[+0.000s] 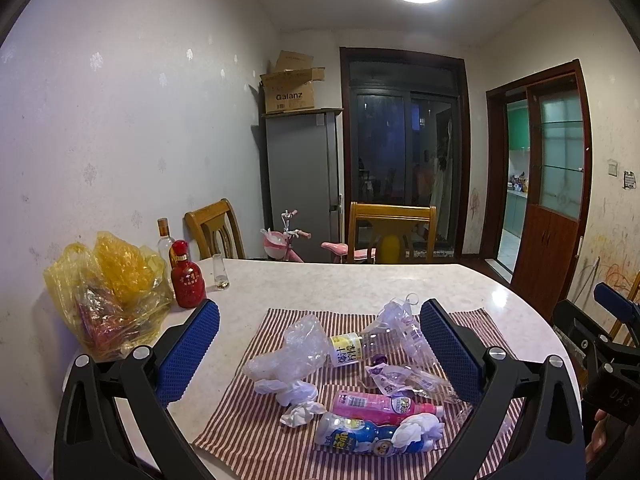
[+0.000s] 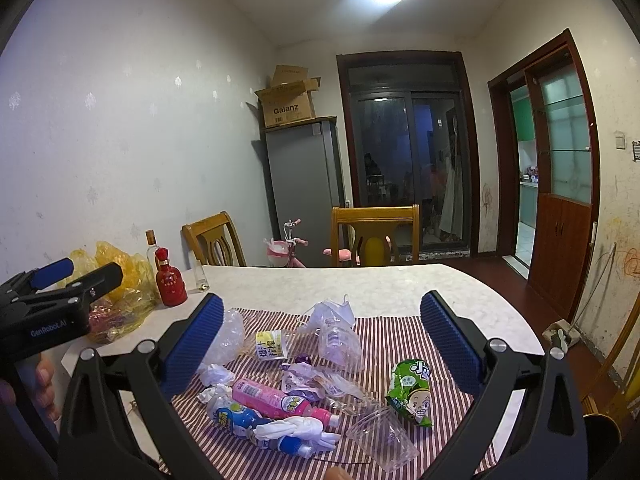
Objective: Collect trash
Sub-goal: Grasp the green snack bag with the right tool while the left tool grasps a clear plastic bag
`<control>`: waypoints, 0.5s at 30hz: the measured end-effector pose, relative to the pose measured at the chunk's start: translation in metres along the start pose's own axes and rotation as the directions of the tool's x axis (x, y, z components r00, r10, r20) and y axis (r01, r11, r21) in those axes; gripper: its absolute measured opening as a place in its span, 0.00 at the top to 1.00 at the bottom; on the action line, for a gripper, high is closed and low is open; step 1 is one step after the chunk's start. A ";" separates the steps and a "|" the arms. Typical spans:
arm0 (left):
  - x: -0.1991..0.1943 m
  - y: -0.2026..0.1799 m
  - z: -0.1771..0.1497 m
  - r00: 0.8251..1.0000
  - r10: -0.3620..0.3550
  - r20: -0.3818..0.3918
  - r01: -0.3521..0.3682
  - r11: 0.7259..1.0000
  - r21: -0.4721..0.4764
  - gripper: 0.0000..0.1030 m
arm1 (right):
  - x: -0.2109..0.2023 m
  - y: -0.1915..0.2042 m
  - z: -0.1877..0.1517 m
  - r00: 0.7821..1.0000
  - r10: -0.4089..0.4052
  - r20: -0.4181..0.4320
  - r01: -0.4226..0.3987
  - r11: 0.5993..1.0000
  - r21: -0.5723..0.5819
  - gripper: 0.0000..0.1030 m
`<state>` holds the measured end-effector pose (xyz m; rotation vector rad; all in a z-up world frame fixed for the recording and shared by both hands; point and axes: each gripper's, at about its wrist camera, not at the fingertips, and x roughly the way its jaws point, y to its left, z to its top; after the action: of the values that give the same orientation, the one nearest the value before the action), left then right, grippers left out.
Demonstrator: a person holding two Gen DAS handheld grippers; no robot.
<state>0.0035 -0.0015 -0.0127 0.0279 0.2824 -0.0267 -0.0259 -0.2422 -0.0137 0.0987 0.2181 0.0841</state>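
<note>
Trash lies on a red-striped cloth (image 1: 240,412) (image 2: 400,332) on the table. There is a pink bottle (image 1: 380,406) (image 2: 276,400), a blue bottle (image 1: 360,434) (image 2: 236,418), a clear bottle with a yellow label (image 1: 360,346) (image 2: 276,344), crumpled clear plastic (image 1: 296,352) (image 2: 340,332) and white tissue (image 1: 298,414) (image 2: 304,430). A green snack packet (image 2: 412,392) and a clear lid (image 2: 382,442) show in the right wrist view. My left gripper (image 1: 320,360) hangs open above the pile. My right gripper (image 2: 320,352) is open too, empty.
A yellow plastic bag (image 1: 108,296) (image 2: 120,280), a red bottle (image 1: 187,280) (image 2: 170,280), a clear bottle (image 1: 164,240) and a small glass (image 1: 220,272) stand at the table's left back. Two wooden chairs (image 1: 390,232) (image 2: 374,232) stand behind the marble table (image 1: 360,284).
</note>
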 end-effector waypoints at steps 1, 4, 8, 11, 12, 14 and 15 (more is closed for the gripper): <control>0.001 0.000 0.000 1.000 -0.001 -0.002 0.001 1.000 0.001 0.06 | 0.001 0.000 -0.001 1.000 0.000 -0.002 0.000 1.000 0.000 0.04; 0.003 0.002 0.000 1.000 -0.003 -0.009 0.003 1.000 0.003 0.06 | 0.004 -0.001 -0.001 1.000 -0.001 -0.008 0.001 1.000 0.001 0.04; 0.009 0.002 0.002 1.000 -0.001 -0.019 0.001 1.000 0.009 0.06 | 0.009 -0.002 -0.002 1.000 -0.002 -0.017 0.002 1.000 0.001 0.04; 0.019 0.005 -0.003 0.999 0.004 -0.036 -0.004 1.000 0.010 0.06 | 0.015 -0.004 -0.004 1.000 -0.004 -0.031 0.004 1.000 -0.001 0.04; 0.023 0.007 -0.005 0.999 0.008 -0.047 -0.008 1.000 0.009 0.06 | 0.016 -0.005 -0.005 0.999 -0.003 -0.035 0.003 1.000 -0.001 0.04; 0.031 0.010 -0.009 0.998 0.014 -0.069 -0.014 1.000 0.003 0.06 | 0.022 -0.007 -0.007 0.999 0.000 -0.052 0.000 1.000 0.004 0.04; 0.037 0.011 -0.011 0.997 0.017 -0.082 -0.017 1.000 0.000 0.06 | 0.025 -0.009 -0.009 0.998 0.004 -0.064 -0.004 1.000 0.007 0.04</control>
<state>0.0359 0.0094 -0.0332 0.0310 0.3638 -0.0090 -0.0026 -0.2477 -0.0283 0.1031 0.2823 0.0903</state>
